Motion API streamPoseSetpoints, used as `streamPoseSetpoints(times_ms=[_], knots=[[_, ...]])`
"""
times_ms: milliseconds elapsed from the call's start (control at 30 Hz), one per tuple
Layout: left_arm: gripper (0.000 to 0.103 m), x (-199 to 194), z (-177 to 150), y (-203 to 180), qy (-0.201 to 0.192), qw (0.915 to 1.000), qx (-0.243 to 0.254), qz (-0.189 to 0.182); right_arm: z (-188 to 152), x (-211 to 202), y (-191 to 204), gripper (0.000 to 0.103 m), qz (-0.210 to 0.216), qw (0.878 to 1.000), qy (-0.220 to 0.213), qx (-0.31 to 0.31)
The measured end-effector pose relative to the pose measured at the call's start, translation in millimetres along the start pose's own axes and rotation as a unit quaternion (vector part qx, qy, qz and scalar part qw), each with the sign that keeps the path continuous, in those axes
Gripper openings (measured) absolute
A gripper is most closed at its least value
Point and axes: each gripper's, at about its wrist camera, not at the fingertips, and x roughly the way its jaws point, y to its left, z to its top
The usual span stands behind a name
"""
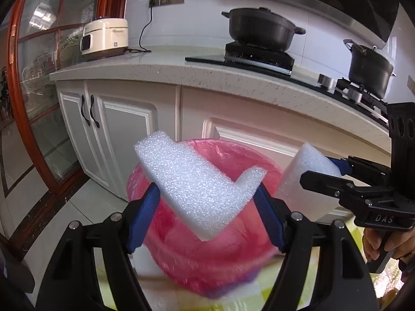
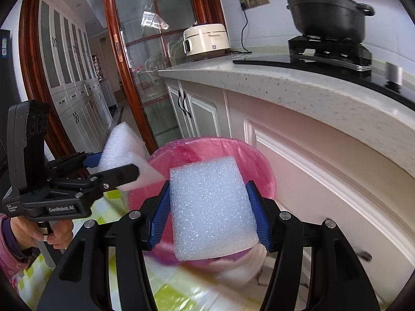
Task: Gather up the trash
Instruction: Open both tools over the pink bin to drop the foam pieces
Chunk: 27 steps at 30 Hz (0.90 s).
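My left gripper (image 1: pixel 207 189) is shut on an L-shaped piece of white foam (image 1: pixel 192 178), blue pads pressing both its sides. It hangs over a bin with a pink liner (image 1: pixel 223 145). To the right, my right gripper (image 1: pixel 319 171) grips a white foam block (image 1: pixel 303 181) beside the bin's rim. In the right wrist view, the right gripper (image 2: pixel 208 186) is shut on that rectangular foam block (image 2: pixel 210 207) above the pink-lined bin (image 2: pixel 259 165). The left gripper (image 2: pixel 114 167), held by a hand, carries its foam piece (image 2: pixel 122 145) at the bin's left edge.
The bin stands against white cupboards (image 1: pixel 124 129) under a speckled counter (image 1: pixel 181 70). A rice cooker (image 1: pixel 103 39) and black pots (image 1: pixel 262 26) on a hob sit on it. A wood-framed glass door (image 2: pixel 145 77) is to the left. A yellow-green checked surface (image 2: pixel 166 292) lies below.
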Motion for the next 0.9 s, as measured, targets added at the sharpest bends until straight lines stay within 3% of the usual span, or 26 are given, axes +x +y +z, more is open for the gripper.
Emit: streamPoseSetpoints(times_ms=[67,133,300,533,667,900], knots=[[0.074,11.1,2.9,4.9,0.002,1.0000,-0.003,-0.003,2.0,9.3,-6.0,0.071,0.001,1.000,-0.003,0.001],[0.074,19.9,4.6,10.3,0.004,1.0000,-0.001,-0.001,1.6,13.8,-11.5,0.074,0.005,1.000,-0.007,0.004],[0.082,31.7,4.1,21.5,0.011,0.9999,-0.009,0.007,2.0,14.7,-25.6,0.074,0.010,0.999,-0.022,0.021],[0.086,20.8,-1.6,19.6,0.009,0.9996,-0.016,0.021,-5.1,-30.0,-25.8,0.074,0.012,0.999,-0.044,0.028],[0.091,-24.5,-10.2,7.8,-0.010,0.9992,-0.021,0.031,-11.0,-80.2,-13.9,0.074,-0.007,0.999,-0.046,0.010],[0.098,-162.9,-41.0,-42.2,-0.060,0.9974,-0.006,0.041,-36.2,-210.2,31.9,0.080,-0.024,0.997,-0.075,-0.002]])
